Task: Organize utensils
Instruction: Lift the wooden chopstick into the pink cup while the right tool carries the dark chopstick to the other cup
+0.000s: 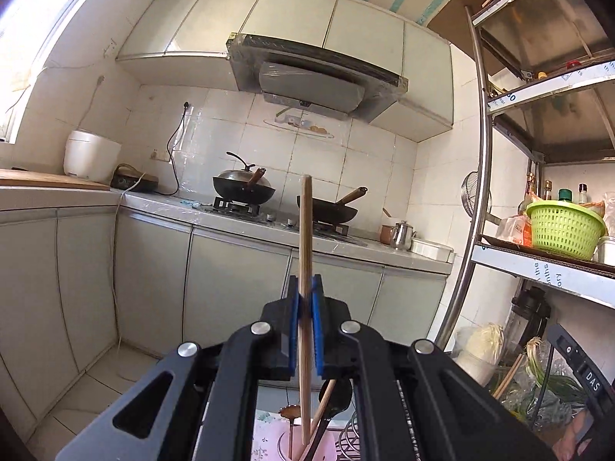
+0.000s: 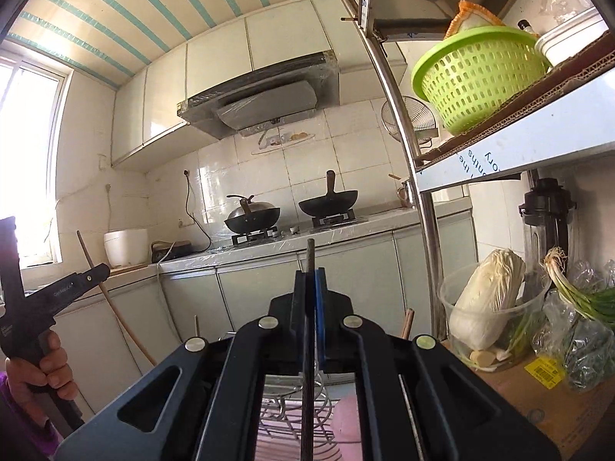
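My left gripper (image 1: 306, 286) is shut on a long wooden utensil handle (image 1: 305, 230) that stands nearly upright; its lower end reaches down into a pink utensil holder (image 1: 284, 443) holding a black ladle (image 1: 334, 395) and other utensils. My right gripper (image 2: 309, 280) is shut on a thin dark metal rod-like handle (image 2: 307, 345), upright, running down past a wire rack (image 2: 284, 415). The left gripper with its wooden utensil also shows at the left of the right wrist view (image 2: 92, 272).
A stove counter (image 1: 230, 211) with two woks (image 1: 246, 188) lies ahead. A metal shelf rack (image 1: 484, 192) on the right carries a green basket (image 1: 565, 228), cabbage (image 2: 488, 299) and greens. A rice cooker (image 1: 90, 155) stands at left.
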The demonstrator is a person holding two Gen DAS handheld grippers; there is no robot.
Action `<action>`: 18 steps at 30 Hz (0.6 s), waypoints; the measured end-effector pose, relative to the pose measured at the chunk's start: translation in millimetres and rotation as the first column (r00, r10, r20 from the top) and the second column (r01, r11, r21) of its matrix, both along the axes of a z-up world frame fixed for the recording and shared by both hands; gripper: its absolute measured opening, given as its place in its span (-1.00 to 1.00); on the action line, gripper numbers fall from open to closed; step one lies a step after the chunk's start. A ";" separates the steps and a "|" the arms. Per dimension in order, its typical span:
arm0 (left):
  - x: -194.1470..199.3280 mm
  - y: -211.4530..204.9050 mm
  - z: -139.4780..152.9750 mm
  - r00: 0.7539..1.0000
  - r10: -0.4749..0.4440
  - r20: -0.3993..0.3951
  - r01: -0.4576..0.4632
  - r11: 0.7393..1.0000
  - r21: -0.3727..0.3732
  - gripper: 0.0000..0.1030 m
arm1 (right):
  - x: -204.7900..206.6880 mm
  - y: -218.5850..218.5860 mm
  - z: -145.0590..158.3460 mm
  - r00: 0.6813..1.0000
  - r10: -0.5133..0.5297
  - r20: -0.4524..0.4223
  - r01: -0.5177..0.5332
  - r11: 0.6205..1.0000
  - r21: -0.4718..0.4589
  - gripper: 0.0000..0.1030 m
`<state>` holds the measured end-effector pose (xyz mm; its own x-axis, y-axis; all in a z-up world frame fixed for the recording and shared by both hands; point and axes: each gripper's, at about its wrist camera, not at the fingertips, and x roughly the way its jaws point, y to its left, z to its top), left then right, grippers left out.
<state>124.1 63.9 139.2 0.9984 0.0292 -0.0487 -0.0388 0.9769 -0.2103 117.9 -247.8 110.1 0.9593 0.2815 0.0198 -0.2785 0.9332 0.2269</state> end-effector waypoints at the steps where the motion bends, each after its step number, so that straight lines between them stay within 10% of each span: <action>1: 7.1 -0.7 -5.4 1.000 -0.001 -0.013 0.001 1.000 0.008 -0.89 | 4.0 1.5 0.2 1.000 -0.009 0.010 0.009 1.000 -0.010 -0.91; 18: 54.9 -6.1 -77.6 0.986 -0.066 -0.155 0.072 0.997 0.029 -0.89 | 76.6 17.5 -33.4 0.992 -0.102 0.071 0.110 0.987 -0.121 -0.91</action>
